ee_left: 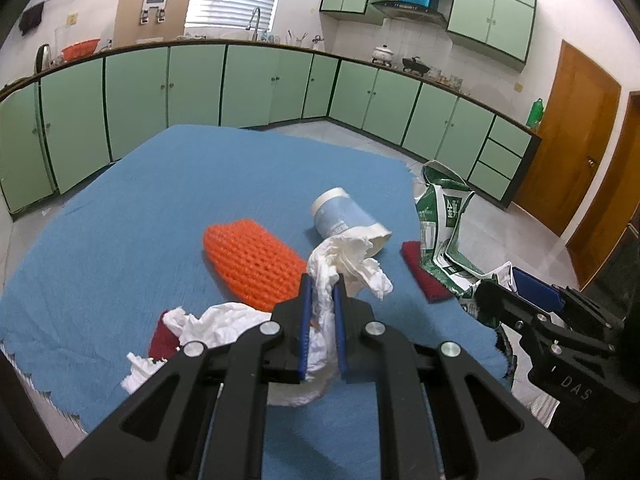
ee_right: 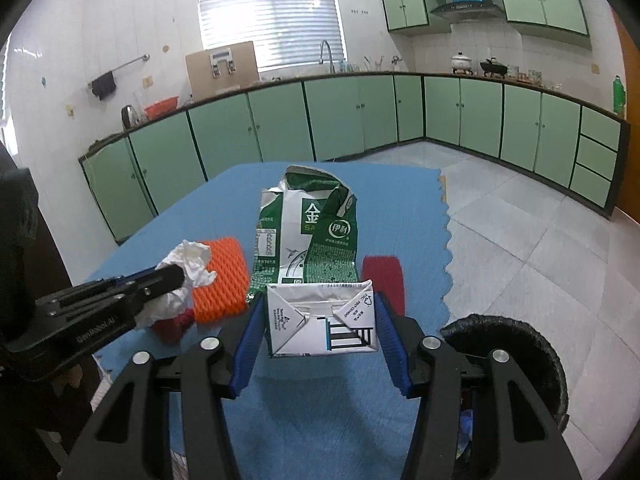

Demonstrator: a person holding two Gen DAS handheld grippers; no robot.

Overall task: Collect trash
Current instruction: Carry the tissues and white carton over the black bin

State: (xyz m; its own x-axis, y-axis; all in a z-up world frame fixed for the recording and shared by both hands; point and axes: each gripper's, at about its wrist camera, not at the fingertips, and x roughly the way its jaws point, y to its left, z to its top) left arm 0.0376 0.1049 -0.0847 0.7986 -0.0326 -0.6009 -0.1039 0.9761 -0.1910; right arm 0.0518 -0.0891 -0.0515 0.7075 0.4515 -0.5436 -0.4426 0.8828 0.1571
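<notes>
My left gripper [ee_left: 322,286] is shut on a crumpled white tissue [ee_left: 344,264], which hangs above the blue mat [ee_left: 120,220]. In the right wrist view the left gripper [ee_right: 176,276] comes in from the left with that tissue [ee_right: 192,260] in it. My right gripper [ee_right: 318,300] is shut on the folded base of a torn green-and-white milk carton [ee_right: 308,232], lifted off the mat [ee_right: 320,412]. An orange foam net [ee_left: 252,264], a tipped pale blue jar [ee_left: 344,216] and a second tissue [ee_left: 212,324] lie on the mat. The carton [ee_left: 444,216] and right gripper [ee_left: 508,286] show at the right of the left wrist view.
A black-lined trash bin [ee_right: 508,352] stands on the tiled floor at the lower right, beside the mat's edge. A red pad [ee_right: 382,276] lies behind the carton, and a dark red item [ee_left: 162,338] sits under the second tissue. Green kitchen cabinets [ee_left: 192,80] line the far walls.
</notes>
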